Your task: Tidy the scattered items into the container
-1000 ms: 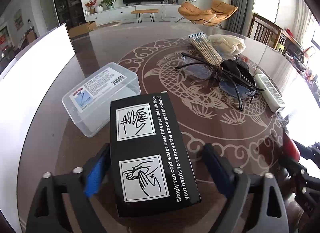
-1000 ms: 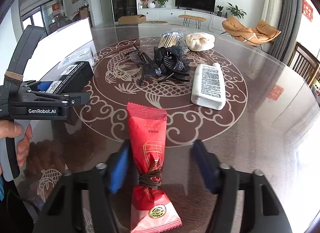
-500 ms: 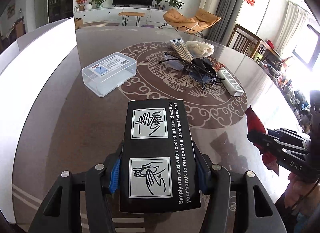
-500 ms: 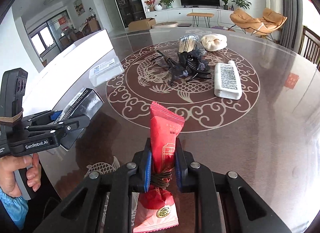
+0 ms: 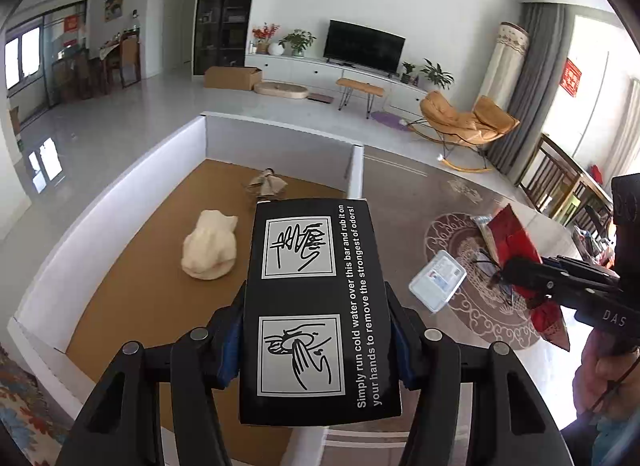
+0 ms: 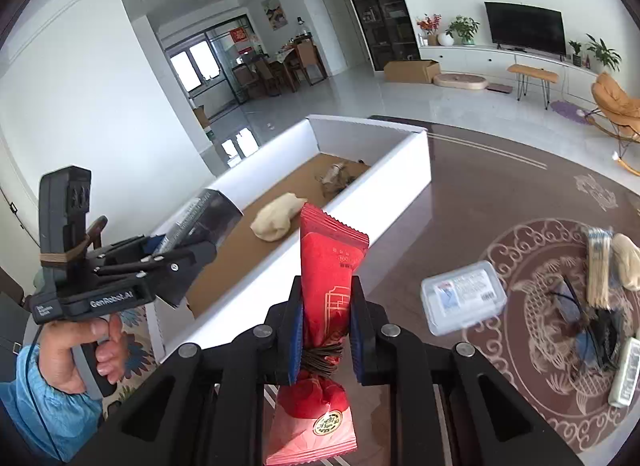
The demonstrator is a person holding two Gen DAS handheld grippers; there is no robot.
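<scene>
Here both hand-held grippers are loaded and raised beside a long white container (image 5: pixel 280 121) with a brown cardboard floor. The left gripper (image 5: pixel 316 330) pinches a black box (image 5: pixel 316 306) by its two long sides, the blue pads pressed flat against it; the box's long axis runs straight ahead along the fingers, away from the hand. In the left wrist view the box hangs over the near end of the container, near its right wall, with the open floor spreading ahead and to the left. The right gripper (image 6: pixel 326 326) is clamped tight on a red packet (image 6: pixel 328 290), gripped at its narrow tied waist, so the packet stands up along the fingers. In the right wrist view the container's near white wall (image 6: pixel 280 266) lies just ahead and to the left of the packet, so this one looks short of the opening. Already inside lie a cream pouch (image 5: pixel 210 248) and, farther off, a small brownish bundle (image 5: pixel 266 185). The left gripper seems the nearer to a drop. On the patterned table (image 6: pixel 500 185) to the right remain a clear plastic case (image 6: pixel 462 300), a bundle of sticks (image 6: pixel 598 266), sunglasses (image 6: pixel 588 330) and a white bar (image 6: pixel 626 374).
</scene>
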